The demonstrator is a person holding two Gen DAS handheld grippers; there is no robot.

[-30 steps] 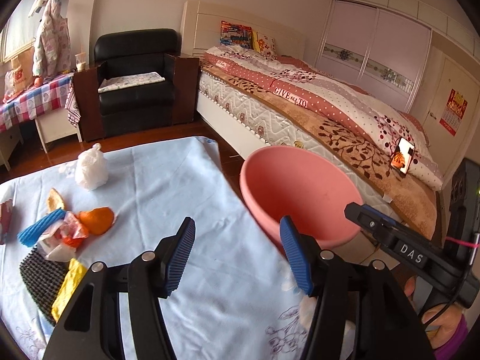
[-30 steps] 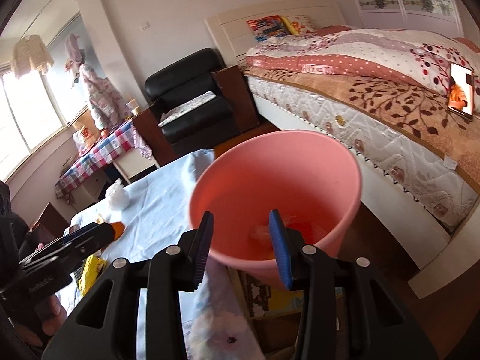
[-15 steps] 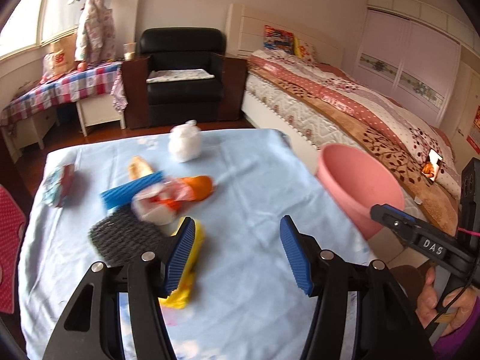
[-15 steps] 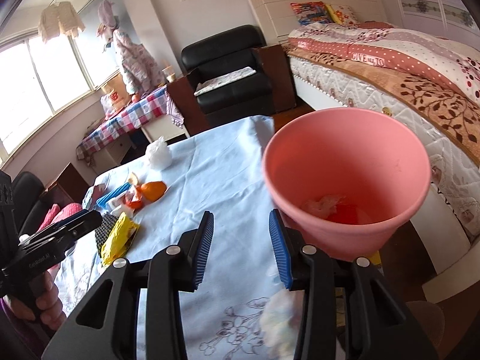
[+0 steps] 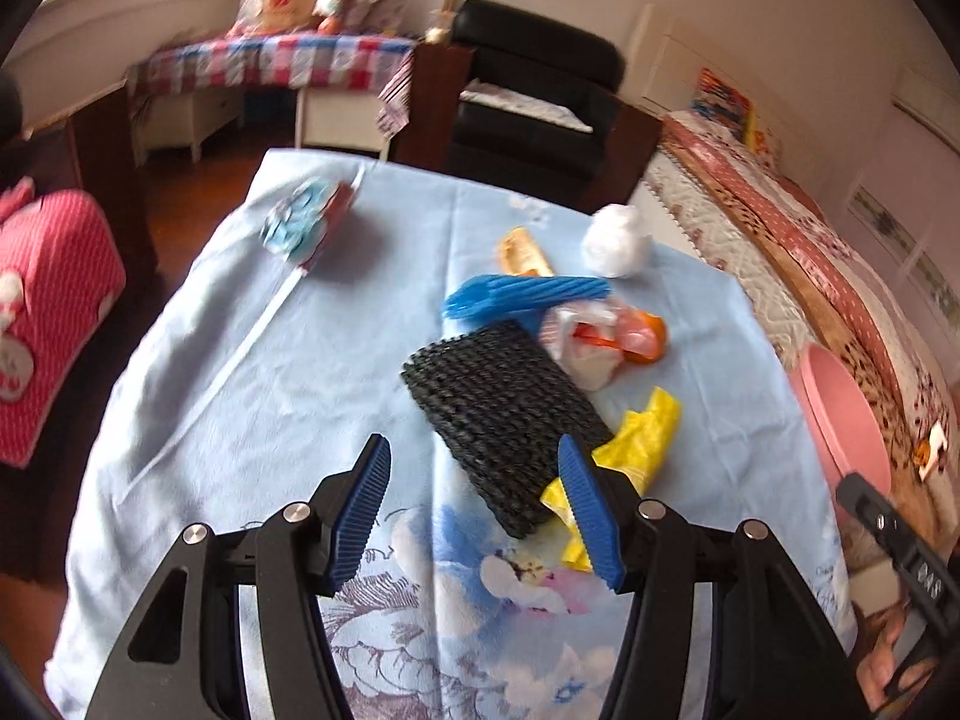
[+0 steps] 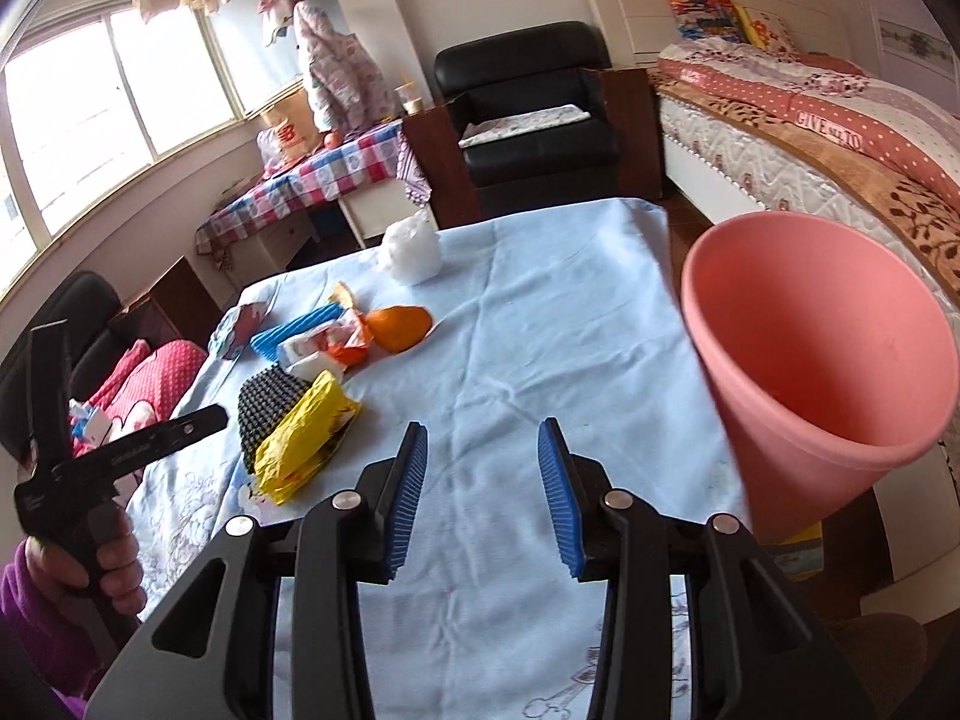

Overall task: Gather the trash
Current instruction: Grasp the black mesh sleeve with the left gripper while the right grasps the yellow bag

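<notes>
My left gripper (image 5: pixel 474 480) is open and hovers low over a black mesh net (image 5: pixel 504 414), with nothing between its blue pads. A yellow wrapper (image 5: pixel 642 438) lies just right of the net. Beyond them lie a blue ribbed piece (image 5: pixel 522 294), a white and orange wrapper (image 5: pixel 591 339), an orange peel (image 5: pixel 651 333) and a white crumpled bag (image 5: pixel 615 240). My right gripper (image 6: pixel 483 456) is open above bare blue cloth, and no item sits between its pads. The pink bin (image 6: pixel 828 360) stands off the table's right edge.
A light blue floral cloth (image 6: pixel 570 312) covers the table. A blue and red packet (image 5: pixel 306 222) lies at its far left. A hand in a purple sleeve (image 6: pixel 90 558) holds the left tool. A black armchair (image 6: pixel 528 114), a bed (image 6: pixel 840 138) and a red cushioned seat (image 5: pixel 42 312) surround the table.
Both views have swung left, away from the pink bin and onto the trash pile. My left gripper has come down over the black net. Neither jaw gap has changed.
</notes>
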